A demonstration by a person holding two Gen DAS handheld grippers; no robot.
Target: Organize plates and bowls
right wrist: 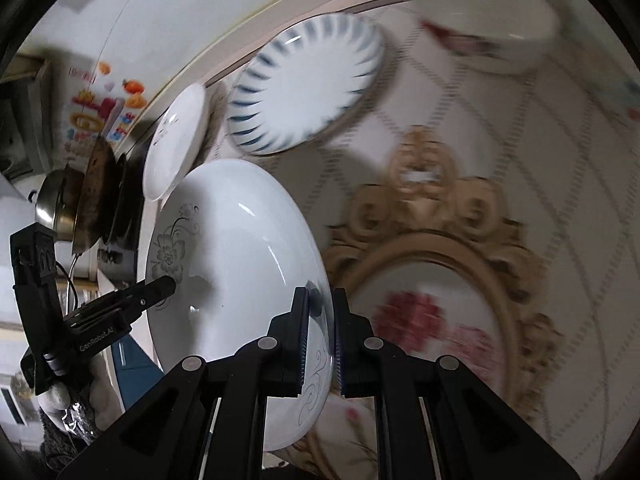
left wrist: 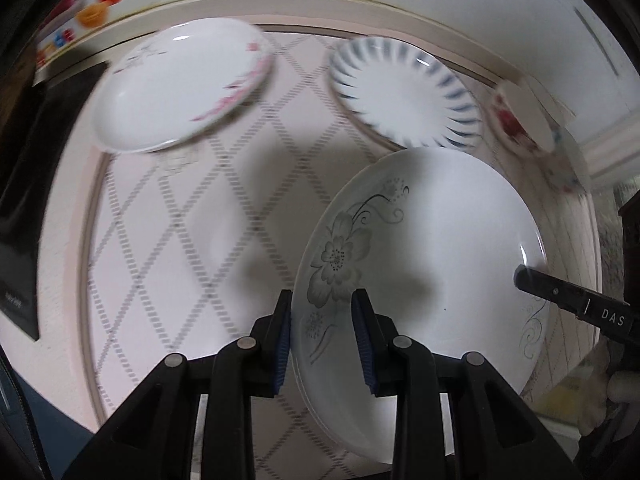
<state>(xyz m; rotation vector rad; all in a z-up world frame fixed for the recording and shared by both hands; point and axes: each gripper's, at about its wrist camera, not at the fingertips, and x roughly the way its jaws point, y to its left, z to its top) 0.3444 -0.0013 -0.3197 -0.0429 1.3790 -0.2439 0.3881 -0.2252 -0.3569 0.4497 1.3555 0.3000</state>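
One grey-flowered plate (left wrist: 424,240) lifted over the table (left wrist: 192,216), left gripper (left wrist: 322,340) and right gripper (right wrist: 322,340) each clamped on its rim, two more plates, pink-sprigged plate (left wrist: 180,84), blue-striped plate (left wrist: 404,92), one blurred bowl (right wrist: 492,16), perhaps red-patterned.

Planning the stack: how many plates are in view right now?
3: the grey-flower plate held by both grippers, the blue-striped plate behind it, and the pink-blossom plate far left. Others may be hidden.
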